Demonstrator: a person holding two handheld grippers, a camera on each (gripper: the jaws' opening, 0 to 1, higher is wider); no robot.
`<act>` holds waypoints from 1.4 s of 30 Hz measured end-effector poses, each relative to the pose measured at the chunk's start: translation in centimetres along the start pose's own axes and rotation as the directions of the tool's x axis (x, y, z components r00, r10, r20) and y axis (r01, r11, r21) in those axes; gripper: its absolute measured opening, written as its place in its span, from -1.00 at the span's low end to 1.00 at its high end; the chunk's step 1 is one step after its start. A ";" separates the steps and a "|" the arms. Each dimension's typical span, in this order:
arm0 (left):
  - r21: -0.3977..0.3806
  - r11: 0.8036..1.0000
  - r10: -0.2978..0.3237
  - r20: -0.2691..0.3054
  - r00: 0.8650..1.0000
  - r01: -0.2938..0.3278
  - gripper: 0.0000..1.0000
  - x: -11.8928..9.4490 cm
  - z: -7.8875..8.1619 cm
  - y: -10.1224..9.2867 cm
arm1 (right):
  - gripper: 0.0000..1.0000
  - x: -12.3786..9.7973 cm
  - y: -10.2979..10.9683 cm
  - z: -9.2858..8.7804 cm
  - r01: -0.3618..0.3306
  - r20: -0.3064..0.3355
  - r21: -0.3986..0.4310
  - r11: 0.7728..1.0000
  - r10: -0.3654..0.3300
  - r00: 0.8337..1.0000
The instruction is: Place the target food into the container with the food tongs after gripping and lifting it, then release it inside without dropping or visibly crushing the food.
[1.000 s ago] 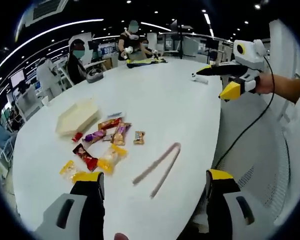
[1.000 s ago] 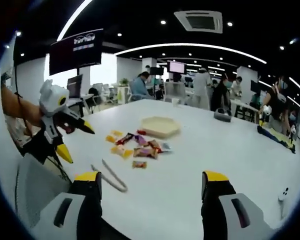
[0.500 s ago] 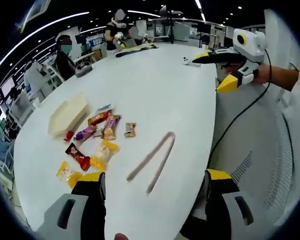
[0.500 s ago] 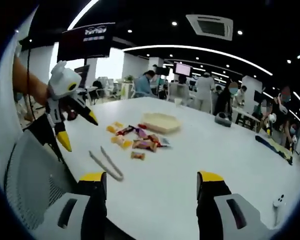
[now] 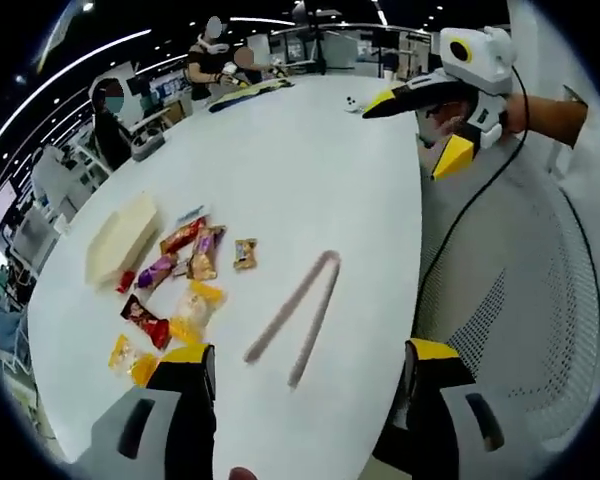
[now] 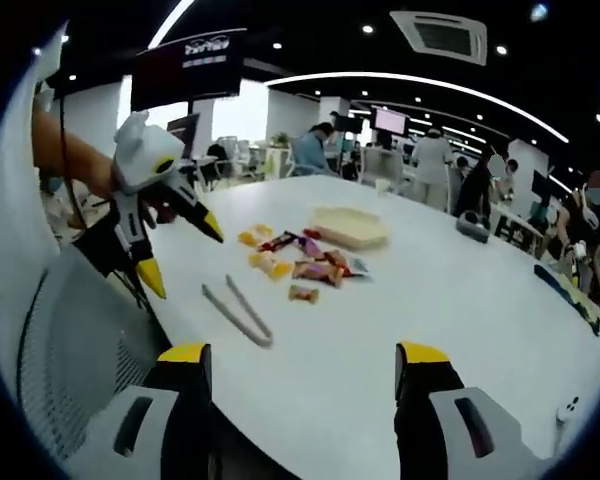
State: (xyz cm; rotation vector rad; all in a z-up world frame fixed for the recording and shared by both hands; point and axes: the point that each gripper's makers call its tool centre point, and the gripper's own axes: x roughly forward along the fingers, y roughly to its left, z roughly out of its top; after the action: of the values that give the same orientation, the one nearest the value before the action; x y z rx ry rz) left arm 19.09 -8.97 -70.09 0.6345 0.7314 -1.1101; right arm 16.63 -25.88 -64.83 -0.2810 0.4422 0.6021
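Pinkish-grey food tongs (image 5: 295,315) lie flat on the white table (image 5: 310,180), near its edge. Left of them is a scatter of several wrapped snacks (image 5: 180,270), with one small wrapped candy (image 5: 244,253) nearest the tongs. A shallow beige container (image 5: 115,240) sits beyond the snacks. My left gripper (image 5: 305,370) is open and empty, above the table edge short of the tongs. In the right gripper view, the tongs (image 6: 238,312), snacks (image 6: 300,262) and container (image 6: 350,227) lie ahead of my open right gripper (image 6: 302,365). The left gripper (image 6: 185,260) hangs open at the left.
A grey mesh chair (image 5: 520,300) stands at the table edge beside the tongs, also in the right gripper view (image 6: 70,340). The right gripper (image 5: 415,135) hovers open, held by a hand. A small white device (image 5: 352,101) lies far off. People sit at other desks.
Both views have shifted as the hands moved, the left one tilting down toward the table edge. Tongs, snacks and container lie where they were. Both grippers remain open.
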 end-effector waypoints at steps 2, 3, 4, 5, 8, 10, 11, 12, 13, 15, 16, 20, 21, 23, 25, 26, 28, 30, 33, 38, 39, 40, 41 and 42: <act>0.014 1.000 -0.005 -0.004 1.000 0.005 0.53 0.3 0.0 0.1 | 0.51 0.0 0.1 0.4 -0.006 0.015 -0.008 1.000 0.006 1.000; 0.016 1.000 -0.007 -0.008 1.000 0.007 0.52 0.4 -0.1 0.2 | 0.51 0.1 0.2 0.6 -0.013 0.026 -0.011 1.000 0.013 1.000; 0.025 1.000 -0.015 -0.008 1.000 0.015 0.53 0.5 0.0 0.2 | 0.51 0.2 0.1 0.6 -0.017 0.021 -0.011 1.000 0.017 1.000; 0.030 0.999 -0.018 -0.007 1.000 0.018 0.53 0.6 0.0 0.2 | 0.51 0.3 0.1 0.6 -0.018 0.018 -0.009 1.000 0.018 1.000; 0.072 0.997 -0.018 -0.033 0.999 0.020 0.53 0.7 -0.4 0.4 | 0.51 0.7 0.0 0.8 -0.024 0.017 -0.003 1.000 0.024 1.000; 0.066 0.998 -0.021 -0.027 0.999 0.023 0.51 0.6 -0.3 0.5 | 0.51 1.0 -0.1 0.9 -0.026 0.012 -0.006 1.000 0.026 1.000; 0.065 0.998 -0.020 -0.026 0.999 0.021 0.49 0.6 -0.4 0.5 | 0.51 1.0 -0.1 0.9 -0.028 0.011 -0.006 1.000 0.028 1.000; 0.060 0.998 -0.016 -0.025 1.000 0.017 0.47 0.6 -0.4 0.7 | 0.51 1.2 -0.2 0.9 -0.027 0.009 -0.006 1.000 0.027 1.000; 0.050 0.999 -0.017 -0.014 1.000 0.018 0.46 0.5 -0.3 0.7 | 0.51 1.2 -0.2 0.9 -0.028 0.006 -0.005 1.000 0.028 1.000; 0.044 0.999 -0.017 -0.010 1.000 0.018 0.45 0.5 -0.3 0.7 | 0.51 1.3 -0.3 0.9 -0.030 0.008 -0.001 1.000 0.030 1.000; 0.048 0.999 -0.014 -0.010 1.000 0.015 0.46 0.5 -0.3 0.7 | 0.51 1.3 -0.3 0.8 -0.036 0.012 0.007 0.999 0.036 0.999; 0.051 0.999 -0.014 -0.005 1.000 0.014 0.42 0.4 -0.4 0.6 | 0.51 1.7 -0.5 0.3 -0.039 -0.003 0.009 0.999 0.039 0.999; 0.047 0.999 -0.013 -0.002 1.000 0.013 0.40 0.4 -0.5 0.7 | 0.51 1.7 -0.5 0.3 -0.040 -0.007 0.005 0.999 0.040 0.999; 0.040 0.999 -0.014 -0.002 1.000 0.014 0.40 0.4 -0.5 0.6 | 0.51 1.8 -0.6 0.2 -0.042 -0.013 0.003 0.999 0.042 0.999; 0.024 1.000 -0.010 0.006 1.000 0.010 0.44 0.4 -0.5 0.6 | 0.51 1.9 -0.6 0.2 -0.044 -0.016 -0.004 0.999 0.044 0.999; 0.015 1.000 -0.013 0.007 1.000 0.013 0.46 0.4 -0.6 0.5 | 0.51 1.9 -0.6 0.0 -0.050 -0.020 -0.004 0.999 0.050 0.999; 0.015 1.000 -0.014 0.010 1.000 0.014 0.42 0.5 -0.6 0.4 | 0.51 2.0 -0.6 -0.2 -0.053 -0.026 -0.005 0.999 0.053 0.998; 0.024 1.000 -0.012 0.001 1.000 0.012 0.36 0.6 -0.7 0.4 | 0.51 2.0 -0.7 -0.3 -0.054 -0.034 -0.006 0.999 0.054 0.998; 0.023 1.000 -0.015 0.003 1.000 0.015 0.29 0.8 -0.8 0.4 | 0.51 2.0 -1.0 -0.4 -0.051 -0.034 -0.008 0.999 0.051 0.998; 0.016 0.999 -0.028 0.007 1.000 0.028 0.19 1.4 -0.9 0.1 | 0.50 1.8 -1.4 -0.8 -0.047 -0.045 -0.010 0.999 0.047 0.998; 0.014 0.999 -0.030 0.008 1.000 0.030 0.21 1.4 -0.9 0.1 | 0.50 1.8 -1.4 -0.8 -0.046 -0.044 -0.009 0.999 0.046 0.998; 0.002 0.999 -0.035 0.007 0.999 0.035 0.26 1.7 -1.1 0.0 | 0.50 1.7 -1.5 -0.9 -0.046 -0.045 -0.007 0.999 0.046 0.998; -0.003 0.999 -0.045 0.003 0.999 0.045 0.30 1.9 -1.2 -0.2 | 0.50 1.7 -1.5 -0.9 -0.045 -0.048 -0.006 0.999 0.044 0.998; -0.001 0.999 -0.050 -0.004 0.999 0.050 0.29 2.0 -1.3 -0.3 | 0.50 1.7 -1.6 -1.0 -0.043 -0.050 -0.005 0.999 0.042 0.998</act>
State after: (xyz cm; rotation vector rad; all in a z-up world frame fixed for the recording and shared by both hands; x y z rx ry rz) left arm 19.08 -9.18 -72.54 0.6205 0.7548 -1.1547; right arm 18.50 -26.71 -66.29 -0.2935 0.4950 0.6393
